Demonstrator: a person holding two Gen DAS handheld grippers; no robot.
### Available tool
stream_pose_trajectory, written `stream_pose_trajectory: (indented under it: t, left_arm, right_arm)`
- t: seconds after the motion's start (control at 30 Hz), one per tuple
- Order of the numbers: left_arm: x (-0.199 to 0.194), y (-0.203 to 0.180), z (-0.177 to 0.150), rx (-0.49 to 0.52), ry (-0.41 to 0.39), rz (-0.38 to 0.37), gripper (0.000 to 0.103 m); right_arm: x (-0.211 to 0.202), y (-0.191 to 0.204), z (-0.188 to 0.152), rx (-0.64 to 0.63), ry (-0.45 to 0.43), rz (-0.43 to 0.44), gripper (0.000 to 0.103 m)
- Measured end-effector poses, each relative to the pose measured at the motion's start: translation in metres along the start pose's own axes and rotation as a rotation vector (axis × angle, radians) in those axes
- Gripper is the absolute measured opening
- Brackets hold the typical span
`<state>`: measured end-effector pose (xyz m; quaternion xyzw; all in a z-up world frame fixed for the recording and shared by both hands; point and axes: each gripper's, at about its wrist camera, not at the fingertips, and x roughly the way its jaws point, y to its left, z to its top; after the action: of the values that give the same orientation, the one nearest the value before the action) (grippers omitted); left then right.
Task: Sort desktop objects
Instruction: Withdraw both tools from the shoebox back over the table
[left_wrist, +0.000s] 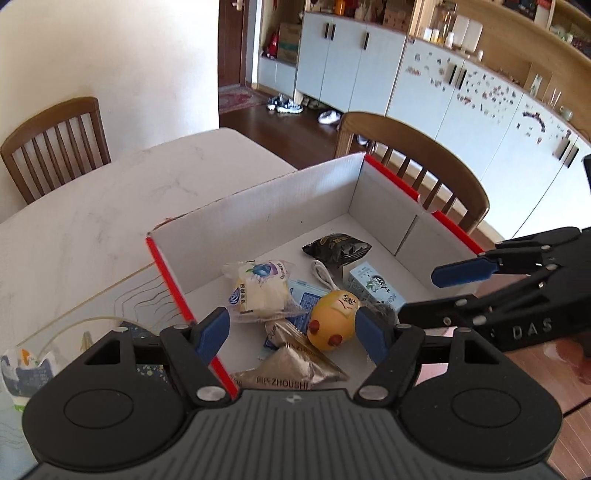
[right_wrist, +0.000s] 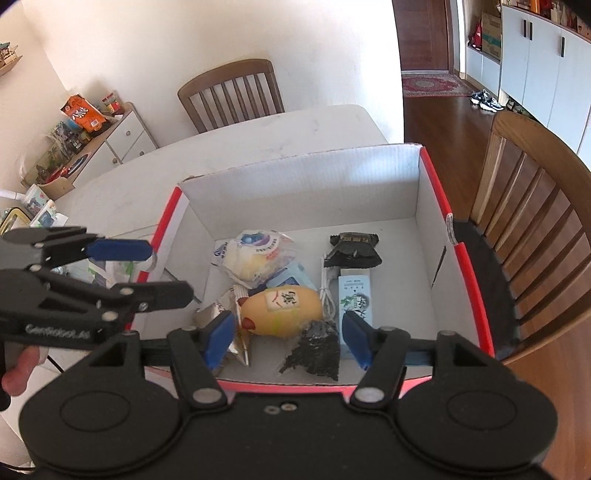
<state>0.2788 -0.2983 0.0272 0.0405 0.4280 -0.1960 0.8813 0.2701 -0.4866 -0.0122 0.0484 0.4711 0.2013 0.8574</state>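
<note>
Both tongs, left (left_wrist: 291, 334) and right (right_wrist: 290, 341), gape above the box (right_wrist: 306, 184).

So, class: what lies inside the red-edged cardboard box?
Inside the box: a yellow egg-shaped toy, a bread packet, a black packet, a white cable, a pale blue carton, silver packets. Whatever lies beneath them is hidden.

blue packet (left_wrist: 303, 299) mostly hidden under yellow toy (left_wrist: 334, 319).

Both wrist views close above, sharing box (left_wrist: 384, 192) interior
</note>
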Motion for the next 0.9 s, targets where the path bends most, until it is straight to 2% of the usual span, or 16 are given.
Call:
stream_pose_trajectory:
  t: [0.07,0.17,0.73,0.8,0.9]
  left_arm:
    - [-0.007,0.001,-0.005,0.003,-0.019,-0.004,0.082]
    - [-0.017,0.003,-0.012,0.015,-0.035,-0.008,0.082]
    - [-0.055,0.058,-0.061,-0.043,-0.061,-0.051,0.086]
    - [-0.062,0.067,-0.068,-0.044,-0.073,-0.037,0.1]
    - [-0.075,0.079,-0.079,-0.037,-0.103,0.004,0.102]
  right_arm:
    - [-0.003,0.004,-0.001,-0.003,-0.011,-0.003,0.069]
    - [-0.007,0.012,-0.003,-0.008,-0.024,-0.008,0.071]
    - [-0.001,0.077,-0.009,-0.026,-0.071,-0.045,0.073]
    - [0.002,0.086,-0.009,-0.027,-0.074,-0.039,0.073]
    - [0.006,0.105,-0.008,-0.04,-0.078,-0.031,0.073]
